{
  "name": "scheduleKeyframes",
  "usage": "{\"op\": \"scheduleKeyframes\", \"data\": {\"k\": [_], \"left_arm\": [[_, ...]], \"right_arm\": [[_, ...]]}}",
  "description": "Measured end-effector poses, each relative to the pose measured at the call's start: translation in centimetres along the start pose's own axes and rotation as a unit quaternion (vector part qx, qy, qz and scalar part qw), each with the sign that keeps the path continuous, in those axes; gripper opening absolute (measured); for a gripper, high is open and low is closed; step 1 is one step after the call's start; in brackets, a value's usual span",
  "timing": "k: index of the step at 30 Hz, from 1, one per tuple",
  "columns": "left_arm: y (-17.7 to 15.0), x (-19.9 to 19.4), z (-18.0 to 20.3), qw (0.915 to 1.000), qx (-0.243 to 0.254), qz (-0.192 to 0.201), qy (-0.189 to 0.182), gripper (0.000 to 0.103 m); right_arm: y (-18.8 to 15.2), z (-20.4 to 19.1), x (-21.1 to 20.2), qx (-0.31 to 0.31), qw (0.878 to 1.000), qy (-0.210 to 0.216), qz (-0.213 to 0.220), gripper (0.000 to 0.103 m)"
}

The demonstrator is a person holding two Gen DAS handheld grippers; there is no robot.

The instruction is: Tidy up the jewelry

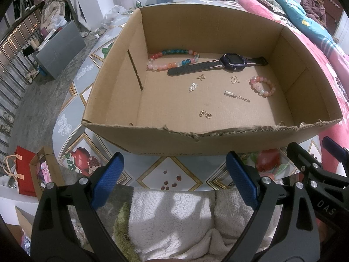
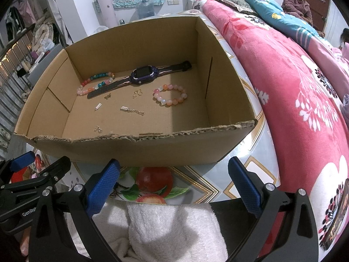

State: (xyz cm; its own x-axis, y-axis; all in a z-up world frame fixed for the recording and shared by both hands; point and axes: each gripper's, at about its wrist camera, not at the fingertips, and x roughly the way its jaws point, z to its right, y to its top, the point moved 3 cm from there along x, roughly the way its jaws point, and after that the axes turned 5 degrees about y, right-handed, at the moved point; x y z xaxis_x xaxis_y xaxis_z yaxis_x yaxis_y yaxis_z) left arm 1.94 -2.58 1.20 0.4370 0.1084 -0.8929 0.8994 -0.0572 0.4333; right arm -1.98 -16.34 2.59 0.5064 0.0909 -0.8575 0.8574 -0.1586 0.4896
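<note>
Cluttered bedroom; fruit-patterned table pressed against a pink floral quilt at 3 o'clock, bare floor falling away at 9 o'clock. Filling most of the tabletop: an open cardboard box, near rim torn and ragged, walls tall on every side, free entry only from above. Inside, toward 12 o'clock, a long multicoloured bead bracelet touching the strap of a dark watch; toward 2 o'clock a small pink bead bracelet; scattered mid-floor, well apart, small gold and silver charms and a short chain. Left gripper low at 6 o'clock, outside the near wall, blue pads spread wide, nothing between them. Right gripper likewise short of the torn rim, fingers spread and empty, all jewelry beyond at 12 o'clock. White fleece beneath both.
</note>
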Motion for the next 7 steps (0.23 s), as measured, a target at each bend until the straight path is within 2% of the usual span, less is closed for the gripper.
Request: {"op": "scheduleKeyframes", "data": {"k": [7], "left_arm": [[0.05, 0.03, -0.06, 1.0000, 0.001, 0.000, -0.002, 0.090]], "right_arm": [[0.09, -0.03, 0.05, 0.000, 1.000, 0.000, 0.000, 0.097]]}}
